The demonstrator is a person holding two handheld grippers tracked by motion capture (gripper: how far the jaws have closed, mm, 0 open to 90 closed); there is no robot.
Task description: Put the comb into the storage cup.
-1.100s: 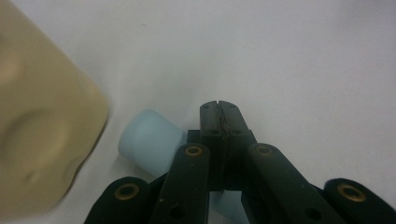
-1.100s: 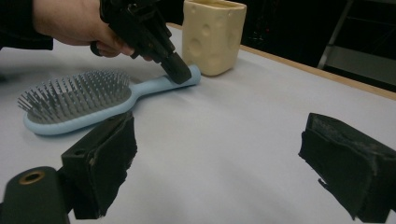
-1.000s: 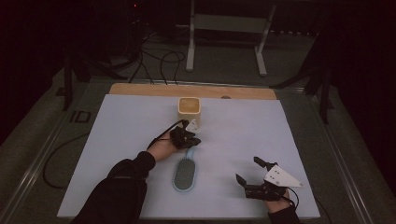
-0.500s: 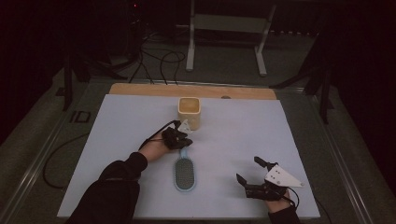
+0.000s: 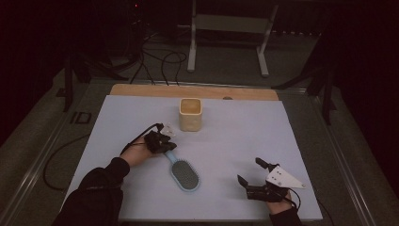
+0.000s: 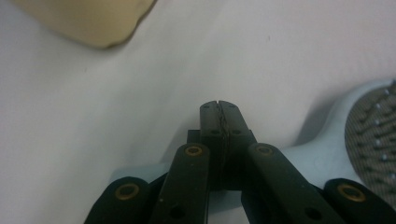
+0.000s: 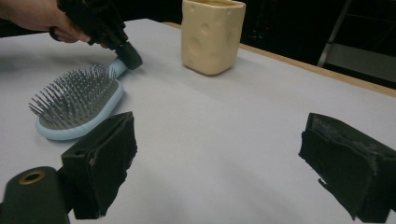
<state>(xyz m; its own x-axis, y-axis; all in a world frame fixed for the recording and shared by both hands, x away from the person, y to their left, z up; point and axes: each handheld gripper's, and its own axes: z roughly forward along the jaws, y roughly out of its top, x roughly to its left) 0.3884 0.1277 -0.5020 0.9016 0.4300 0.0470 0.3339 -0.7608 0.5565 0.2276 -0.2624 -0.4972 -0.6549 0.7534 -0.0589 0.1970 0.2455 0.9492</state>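
**Brush handle under closed left tool**

The bench (image 5: 141, 113) is covered by a white sheet, with a wooden strip shown along its far edge. A cream cup (image 5: 190, 114) is stood upright toward the far middle. A pale blue brush (image 5: 184, 173) is laid bristles-up near the centre, its handle pointed at the left tool (image 5: 162, 143). That tool's jaws are seen pressed together just over the handle. The right tool (image 5: 249, 175) is held wide apart, low at the near right, gripping nothing.
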